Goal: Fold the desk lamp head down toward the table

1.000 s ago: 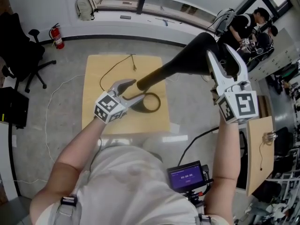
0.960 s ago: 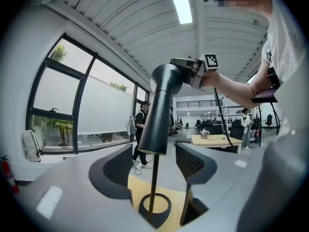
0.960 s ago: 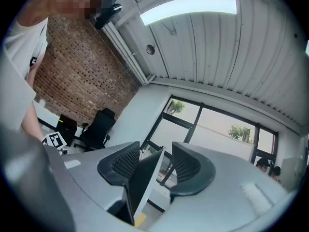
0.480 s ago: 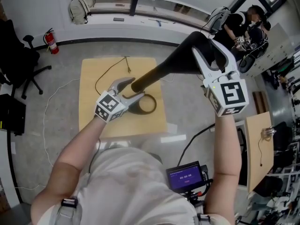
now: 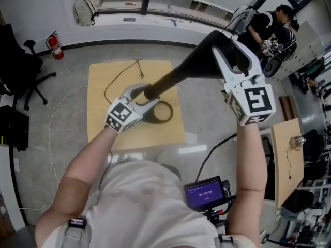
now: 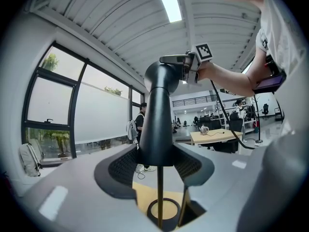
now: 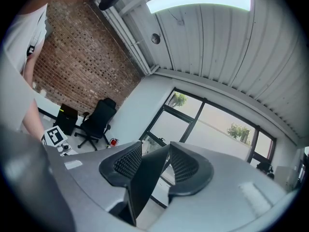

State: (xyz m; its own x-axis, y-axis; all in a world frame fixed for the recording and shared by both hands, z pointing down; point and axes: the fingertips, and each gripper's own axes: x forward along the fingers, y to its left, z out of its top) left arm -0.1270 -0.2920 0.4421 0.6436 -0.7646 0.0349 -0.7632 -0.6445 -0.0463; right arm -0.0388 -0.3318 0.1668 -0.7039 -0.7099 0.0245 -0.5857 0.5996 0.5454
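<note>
A black desk lamp stands on the small wooden table (image 5: 103, 123), its ring base (image 5: 160, 112) flat and its arm (image 5: 176, 76) rising to the head (image 5: 214, 40) at upper right. My left gripper (image 5: 146, 94) holds the lower arm just above the base. In the left gripper view the stem (image 6: 157, 129) fills the gap of that gripper (image 6: 155, 166), and both pads touch it. My right gripper (image 5: 230, 45) is around the lamp head. The right gripper view shows the dark head (image 7: 145, 182) pinched in its jaws (image 7: 157, 166). Both pairs of jaws have just been closing.
The lamp's cord (image 5: 121, 74) trails over the table's far half. Around the table are an office chair (image 5: 20, 66), a fire extinguisher (image 5: 52, 45) and a backpack (image 5: 83, 9). People (image 5: 274, 25) work at upper right. A second wooden table (image 5: 289, 149) stands at right.
Both grippers' jaws have narrowed onto the lamp, the left on the arm, the right on the head. The lamp's pose looks the same and neither hand has shifted much.
</note>
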